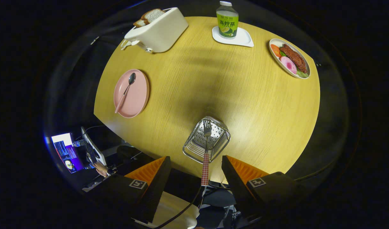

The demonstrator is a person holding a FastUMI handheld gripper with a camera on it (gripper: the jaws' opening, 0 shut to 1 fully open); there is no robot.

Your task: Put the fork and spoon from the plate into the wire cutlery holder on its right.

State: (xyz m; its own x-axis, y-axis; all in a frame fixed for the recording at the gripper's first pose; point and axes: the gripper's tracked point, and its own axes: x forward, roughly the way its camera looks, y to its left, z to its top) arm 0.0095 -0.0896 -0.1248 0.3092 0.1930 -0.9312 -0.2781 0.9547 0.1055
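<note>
My hand-held gripper [196,165] hangs with fingers apart, empty, above the wire cutlery holder [206,140] where the fork [206,152] stands. The spoon [125,92] lies upper left on the pink plate [138,98], handle slanting toward me.

Fork [206,149] in wire holder [207,140], just ahead of parted tongs [196,165]; spoon [125,92] on plate [138,95], left.

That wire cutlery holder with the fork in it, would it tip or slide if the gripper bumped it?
Probably both. The wire cutlery holder looks like thin wire and perforated metal, so likely light, and it stands on a smooth wooden table. The fork leans out with its checked handle past the rim, adding leverage for tipping. The open gripper straddles that handle.
</note>
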